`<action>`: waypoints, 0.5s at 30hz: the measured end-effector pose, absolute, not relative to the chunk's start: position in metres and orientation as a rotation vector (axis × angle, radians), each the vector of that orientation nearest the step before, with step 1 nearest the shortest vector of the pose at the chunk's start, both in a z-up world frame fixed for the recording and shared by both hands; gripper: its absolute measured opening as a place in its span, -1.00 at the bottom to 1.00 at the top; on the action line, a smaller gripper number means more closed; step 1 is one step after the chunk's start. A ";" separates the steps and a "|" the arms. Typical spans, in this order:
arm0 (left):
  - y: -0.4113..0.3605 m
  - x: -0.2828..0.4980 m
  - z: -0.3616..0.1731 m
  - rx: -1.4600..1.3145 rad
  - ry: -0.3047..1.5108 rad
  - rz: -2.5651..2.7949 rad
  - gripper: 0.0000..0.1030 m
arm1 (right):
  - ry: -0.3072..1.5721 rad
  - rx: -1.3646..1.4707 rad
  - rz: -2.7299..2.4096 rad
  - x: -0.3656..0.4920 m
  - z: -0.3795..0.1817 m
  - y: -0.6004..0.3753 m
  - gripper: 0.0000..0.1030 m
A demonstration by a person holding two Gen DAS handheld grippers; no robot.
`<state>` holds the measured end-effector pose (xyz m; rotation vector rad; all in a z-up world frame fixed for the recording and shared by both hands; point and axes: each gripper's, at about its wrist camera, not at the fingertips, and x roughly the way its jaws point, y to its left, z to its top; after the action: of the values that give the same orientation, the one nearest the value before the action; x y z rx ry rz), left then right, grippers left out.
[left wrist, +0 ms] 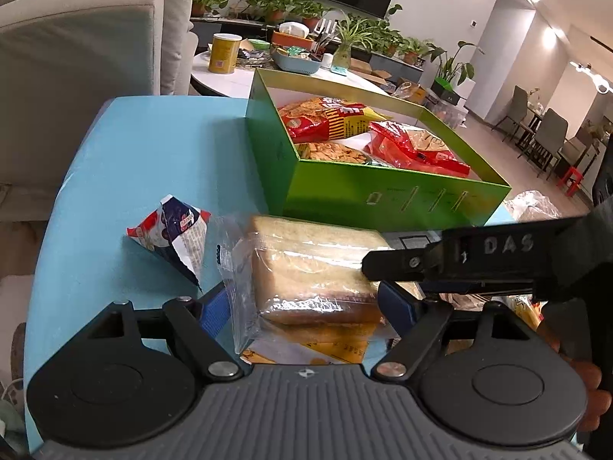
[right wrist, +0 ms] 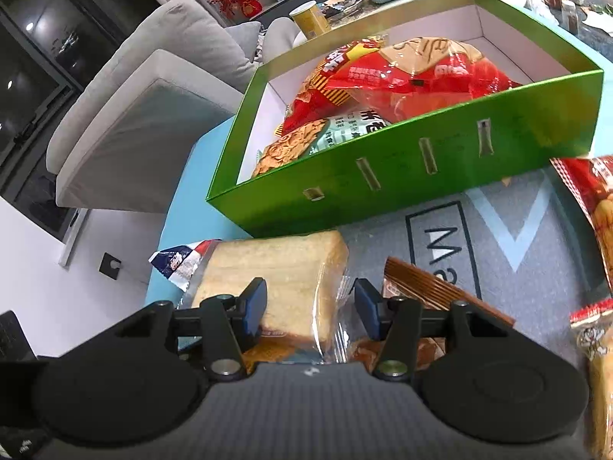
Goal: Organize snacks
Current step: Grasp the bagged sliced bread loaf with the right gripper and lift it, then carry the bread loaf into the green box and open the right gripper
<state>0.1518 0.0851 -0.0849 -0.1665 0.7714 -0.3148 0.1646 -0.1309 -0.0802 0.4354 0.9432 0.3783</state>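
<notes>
A clear-wrapped pack of sliced bread [left wrist: 306,268] lies on the blue table in front of the green box [left wrist: 383,195]. My left gripper [left wrist: 306,306] is open, its blue pads either side of the bread's near end. My right gripper [right wrist: 310,306] is open too, its jaws straddling the same bread [right wrist: 276,268]; one of its fingers [left wrist: 440,260] reaches in from the right in the left wrist view. The green box [right wrist: 383,176] holds several red and orange snack bags [left wrist: 325,119]. A red, white and blue packet [left wrist: 172,234] lies left of the bread.
A brown pleated packet [right wrist: 440,291] lies right of the bread on a grey mat [right wrist: 536,237]. More snack bags [right wrist: 597,207] lie at the right edge. A grey sofa [left wrist: 76,46] stands behind the table, and a white table with a yellow can [left wrist: 224,53] beyond.
</notes>
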 end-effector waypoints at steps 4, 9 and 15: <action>0.079 0.148 -0.083 -0.144 0.765 -0.310 0.52 | 0.947 0.435 0.383 0.168 -0.081 -0.128 0.41; 0.074 0.140 -0.072 -0.121 0.730 -0.303 0.51 | 0.904 0.442 0.437 0.158 -0.072 -0.128 0.35; 0.062 0.128 -0.044 -0.101 0.652 -0.323 0.51 | 0.787 0.417 0.439 0.140 -0.042 -0.137 0.35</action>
<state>0.1279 0.0622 -0.0438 -0.1008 0.6523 -0.3229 0.1402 -0.1368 -0.0421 0.4171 0.7868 0.4388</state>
